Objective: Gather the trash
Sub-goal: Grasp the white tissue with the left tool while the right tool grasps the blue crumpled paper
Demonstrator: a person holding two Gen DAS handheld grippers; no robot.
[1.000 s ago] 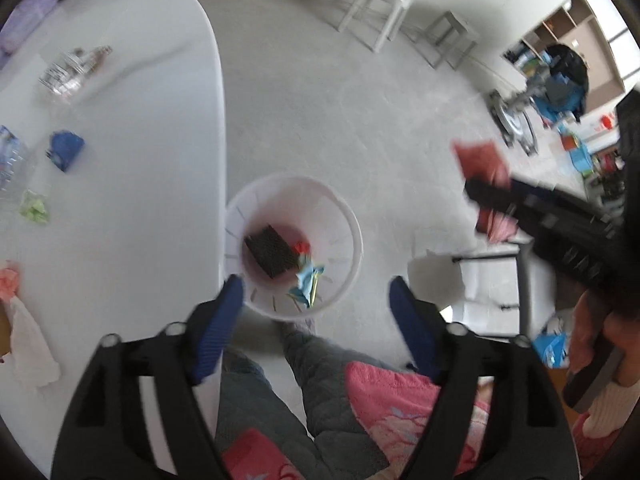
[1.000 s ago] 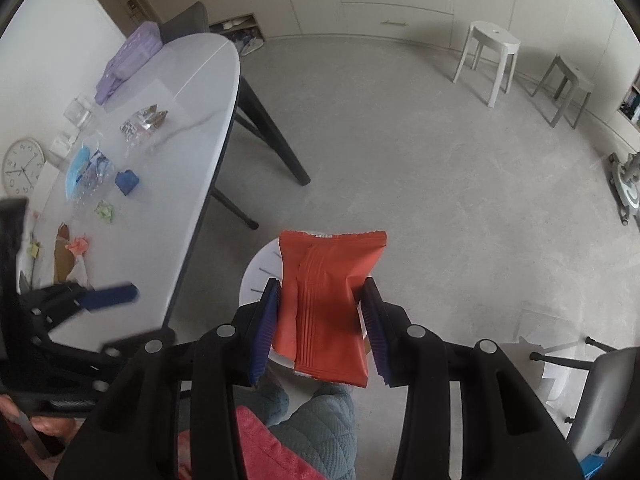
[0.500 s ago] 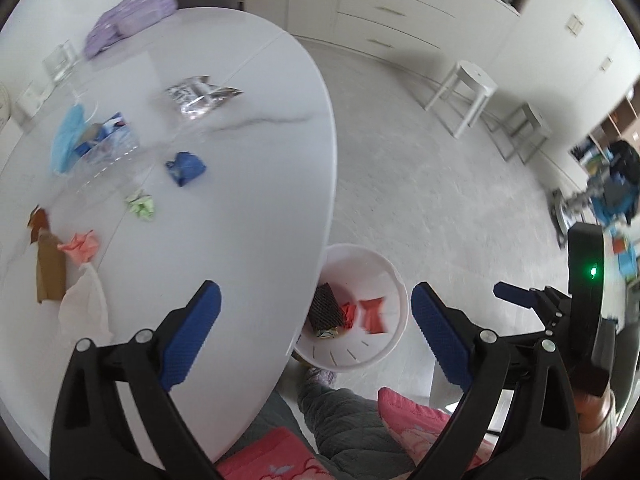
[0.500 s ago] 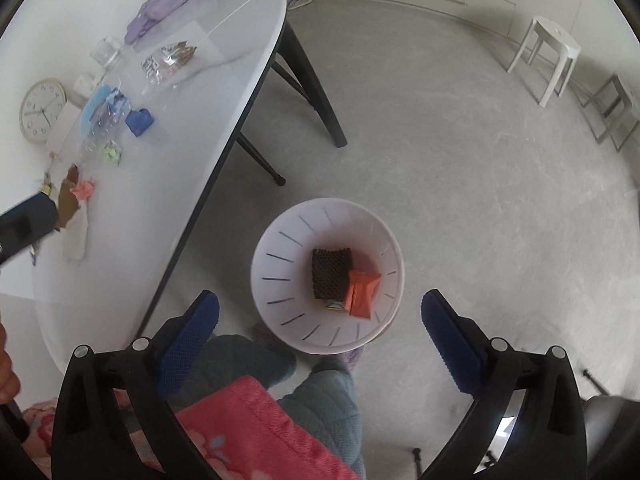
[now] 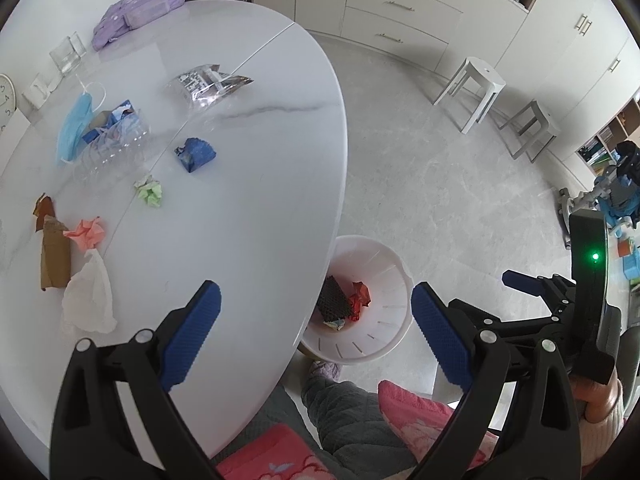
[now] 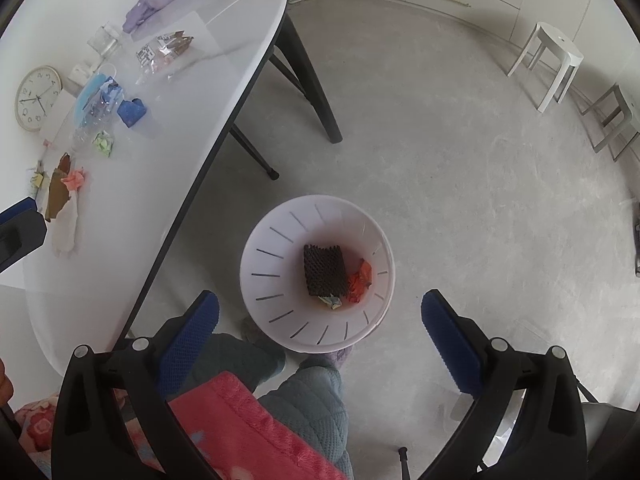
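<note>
Left wrist view looks down over the white table (image 5: 248, 184), with the left gripper (image 5: 316, 332) spread wide and nothing between its blue pads. Trash lies scattered on the tabletop: a blue crumpled wrapper (image 5: 195, 154), a green paper ball (image 5: 150, 193), a pink paper ball (image 5: 87, 233), a brown cardboard piece (image 5: 54, 254), a white plastic bag (image 5: 89, 297), a clear silver packet (image 5: 206, 84), a crushed clear bottle (image 5: 112, 146) and a blue face mask (image 5: 76, 125). A purple pouch (image 5: 140, 4) sits at the far end. Below the table's edge stands the white bin (image 5: 380, 320), partly hidden by the tabletop, holding a black mesh piece (image 5: 332, 304) and a red wrapper (image 5: 360, 298). At the right edge the right gripper (image 5: 520, 280) shows, held in a hand (image 5: 596, 396). Right wrist view looks almost straight down into the white bin (image 6: 280, 248) on the grey floor beside the table (image 6: 168, 184); the right gripper (image 6: 320, 316) stands wide apart and empty above it. Inside the bin lie the black mesh piece (image 6: 325, 270), the red wrapper (image 6: 360, 282) just beside it, and a small pale scrap at their near edge. The person's quilted grey trouser legs (image 6: 312, 400) and a pink floral cloth (image 6: 240, 428) fill the lower part.
</note>
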